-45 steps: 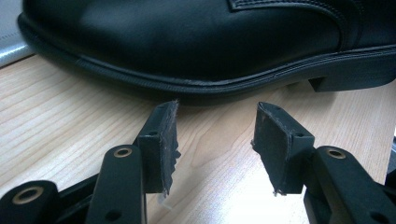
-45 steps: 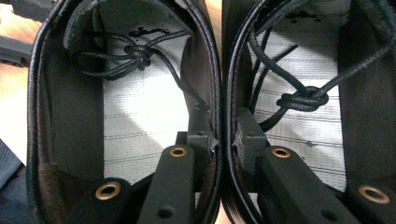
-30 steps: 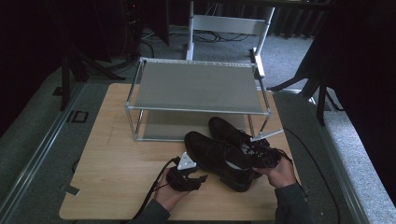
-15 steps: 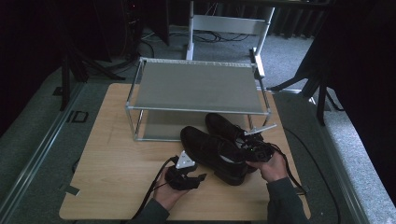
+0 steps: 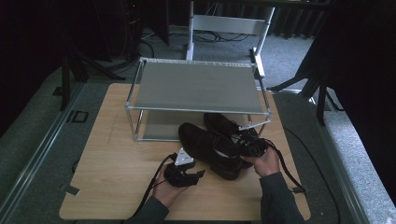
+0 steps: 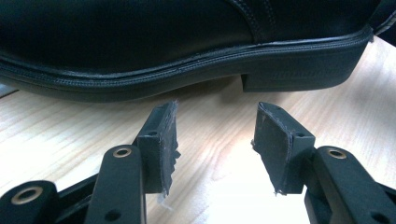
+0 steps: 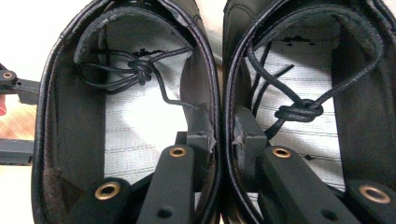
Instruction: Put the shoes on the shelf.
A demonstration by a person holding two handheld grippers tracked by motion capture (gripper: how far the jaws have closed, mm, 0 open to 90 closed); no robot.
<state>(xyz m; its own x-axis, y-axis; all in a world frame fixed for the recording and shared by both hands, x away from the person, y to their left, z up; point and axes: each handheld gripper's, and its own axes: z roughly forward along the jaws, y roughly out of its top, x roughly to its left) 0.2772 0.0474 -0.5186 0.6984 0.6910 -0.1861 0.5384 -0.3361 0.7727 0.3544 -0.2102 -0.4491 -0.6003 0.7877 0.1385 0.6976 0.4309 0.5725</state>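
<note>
The right gripper view shows the right gripper [image 7: 223, 140] clamped on the adjoining inner walls of the pair of black shoes [image 5: 219, 142], one jaw inside each. The left gripper view shows the left gripper [image 6: 215, 135] with jaws parted and empty, just beside a sole. The shoes lie on the wooden table [image 5: 116, 163], in front of the metal rack [image 5: 198, 88]. A grey carpet [image 5: 32, 135] surrounds the table.

From above the near edge we look forward and down on the light wooden table [image 5: 116, 186] — the pair of black leather shoes [image 5: 212, 147] sits lower centre. Our left gripper view lies low and close, facing one shoe's sole and heel [image 6: 299, 70]. Our right gripper view peers straight into both shoe openings [image 7: 140, 93] — the same pair.
</note>
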